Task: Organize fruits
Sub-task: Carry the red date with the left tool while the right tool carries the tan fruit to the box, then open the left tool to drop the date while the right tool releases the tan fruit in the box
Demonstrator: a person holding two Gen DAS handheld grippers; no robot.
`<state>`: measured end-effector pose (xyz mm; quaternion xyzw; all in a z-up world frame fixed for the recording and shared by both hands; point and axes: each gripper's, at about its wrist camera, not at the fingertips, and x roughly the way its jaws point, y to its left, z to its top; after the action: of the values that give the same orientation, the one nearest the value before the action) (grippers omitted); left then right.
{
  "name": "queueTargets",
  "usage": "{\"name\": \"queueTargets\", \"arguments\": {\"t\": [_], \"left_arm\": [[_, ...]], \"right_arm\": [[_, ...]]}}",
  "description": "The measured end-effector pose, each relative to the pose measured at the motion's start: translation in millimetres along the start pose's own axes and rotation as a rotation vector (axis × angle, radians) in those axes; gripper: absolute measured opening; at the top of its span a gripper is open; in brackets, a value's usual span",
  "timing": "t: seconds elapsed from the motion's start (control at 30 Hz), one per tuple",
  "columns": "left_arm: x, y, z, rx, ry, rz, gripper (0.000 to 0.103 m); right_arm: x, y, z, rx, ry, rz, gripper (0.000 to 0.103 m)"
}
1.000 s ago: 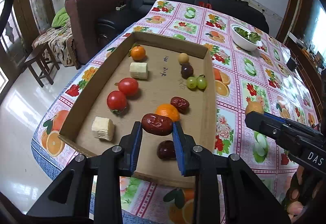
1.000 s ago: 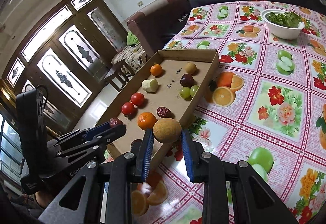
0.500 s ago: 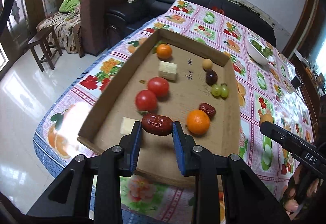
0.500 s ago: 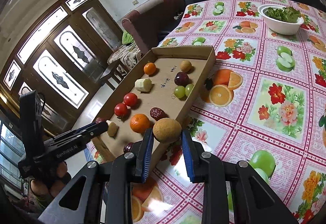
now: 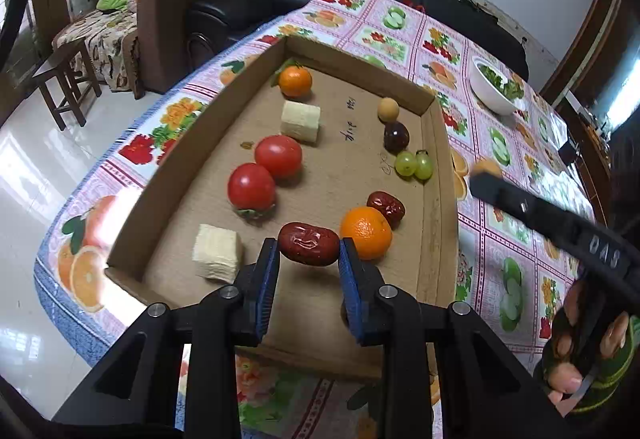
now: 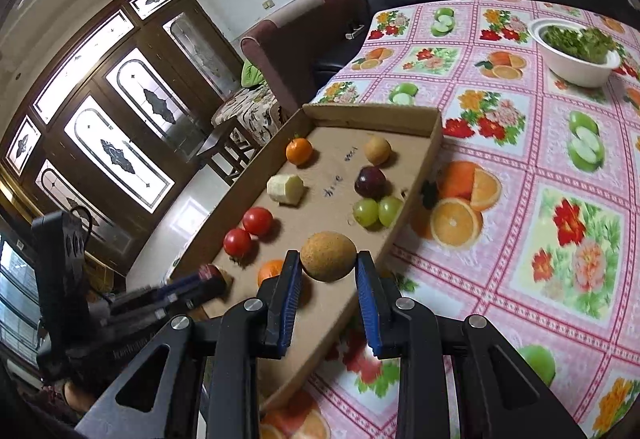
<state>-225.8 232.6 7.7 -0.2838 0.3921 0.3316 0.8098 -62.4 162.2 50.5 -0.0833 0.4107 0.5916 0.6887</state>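
Midway: I am gripping a date [image 5: 309, 249] with the left gripper [image 5: 308, 261] and a longan [image 6: 328, 256] with the right gripper [image 6: 328, 271] — both unplaced over the box [image 5: 434, 199].

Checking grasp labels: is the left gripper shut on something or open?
Shut on the red date: the left gripper has both blue pads pressed against its ends, holding it above the cardboard tray.

the right gripper [image 5: 484, 173] hides most of its round fruit; handwriting [image 5: 352, 119] on the cardboard tray [image 5: 434, 199] stays illegible.
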Motion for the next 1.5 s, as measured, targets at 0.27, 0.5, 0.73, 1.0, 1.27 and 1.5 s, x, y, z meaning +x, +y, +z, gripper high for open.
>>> {"name": "queueTargets", "arguments": {"t": [0.27, 0.5, 0.73, 1.0, 1.27, 1.5], "left_arm": [[8.2, 1.3, 0.8, 0.009, 0.017, 0.016, 0.028], [15.7, 6.3, -0.8, 0.012, 0.043, 0.007, 0.028], [23.0, 5.1, -1.5, 0.023, 0.057, 0.028, 0.028], [27.6, -1.1, -3.2, 0.041, 0.055, 0.065, 0.028], [29.9, -4.4, -4.3, 0.046, 0.048, 0.098, 0.028], [30.6, -4.5, -2.8, 0.035, 0.056, 0.100, 0.029]], "right_arm": [[37.9, 17.5, 26.5, -0.052, 0.027, -0.014, 0.028], [82.0, 28.8, 37.8, -0.115, 0.085, -0.079, 0.028], [106.6, 31.9, 35.8, -0.152, 0.129, -0.130, 0.028], [117.3, 34.9, 31.8, -0.186, 0.152, -0.169, 0.028], [121.5, 34.2, 30.5, -0.194, 0.159, -0.183, 0.029], [121.2, 36.1, 29.9, -0.195, 0.156, -0.176, 0.031]]}}
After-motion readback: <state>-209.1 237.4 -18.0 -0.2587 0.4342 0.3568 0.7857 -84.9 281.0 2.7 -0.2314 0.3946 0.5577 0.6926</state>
